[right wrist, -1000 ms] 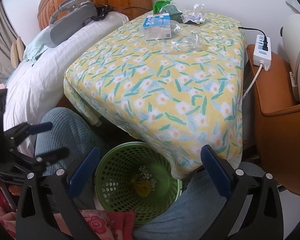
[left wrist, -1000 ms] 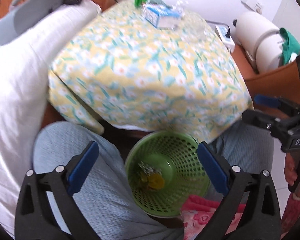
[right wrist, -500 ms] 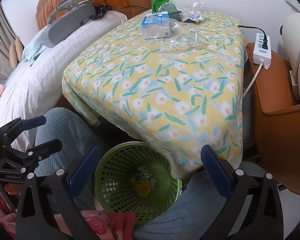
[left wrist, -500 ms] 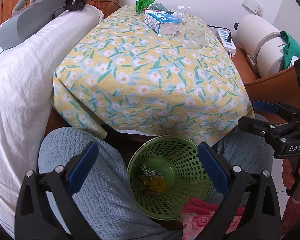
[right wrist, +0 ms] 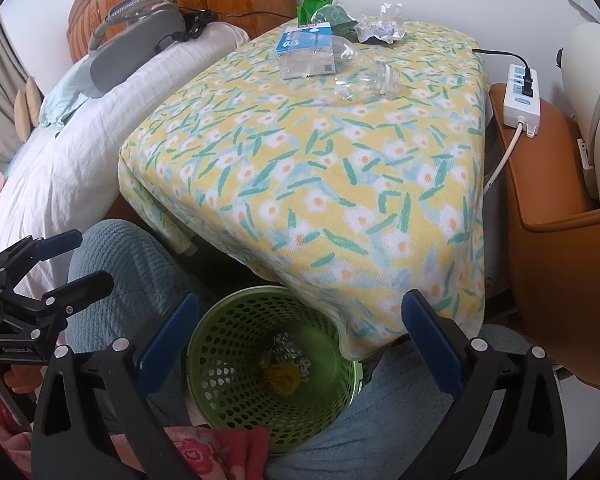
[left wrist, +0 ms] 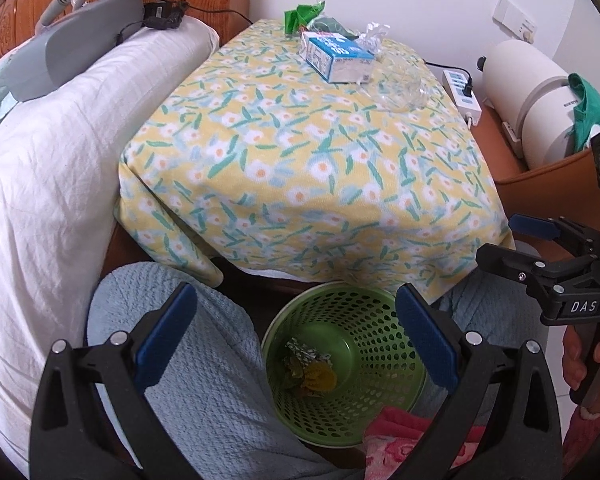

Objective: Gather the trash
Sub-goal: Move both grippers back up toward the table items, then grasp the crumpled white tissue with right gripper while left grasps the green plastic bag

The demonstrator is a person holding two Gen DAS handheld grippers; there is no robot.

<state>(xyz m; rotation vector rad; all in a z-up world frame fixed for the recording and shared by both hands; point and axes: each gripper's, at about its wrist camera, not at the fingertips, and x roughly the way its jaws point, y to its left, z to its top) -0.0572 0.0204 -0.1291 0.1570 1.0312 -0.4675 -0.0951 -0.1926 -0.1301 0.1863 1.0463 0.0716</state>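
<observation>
1. Status: I hold both tools low over my lap, above the green basket (left wrist: 352, 364). The left gripper (left wrist: 296, 344) has its fingers spread wide with nothing between them; the right gripper (right wrist: 300, 344) is likewise spread and empty.
2. Trash in the basket: a crumpled foil scrap and a yellow piece (right wrist: 284, 372) lie on its bottom.
3. Trash outstanding, all at the far end of the desk (right wrist: 340, 184): a blue-and-white carton (right wrist: 306, 54), a clear plastic bottle (right wrist: 364, 76) on its side touching the carton, a green wrapper (right wrist: 320, 6) behind it, and a crumpled paper wad (right wrist: 382, 30) to the right.
4. Step in hand, by my judgement: between items, about to go for the next piece.
5. Next move calls for a long forward reach across the desk. The bottle lies nearest but looks likely to roll.
6. View differences: the right wrist view shows the bottle's open neck and the paper wad plainly; the left wrist view shows the bottle only as a faint glassy shape.
</observation>
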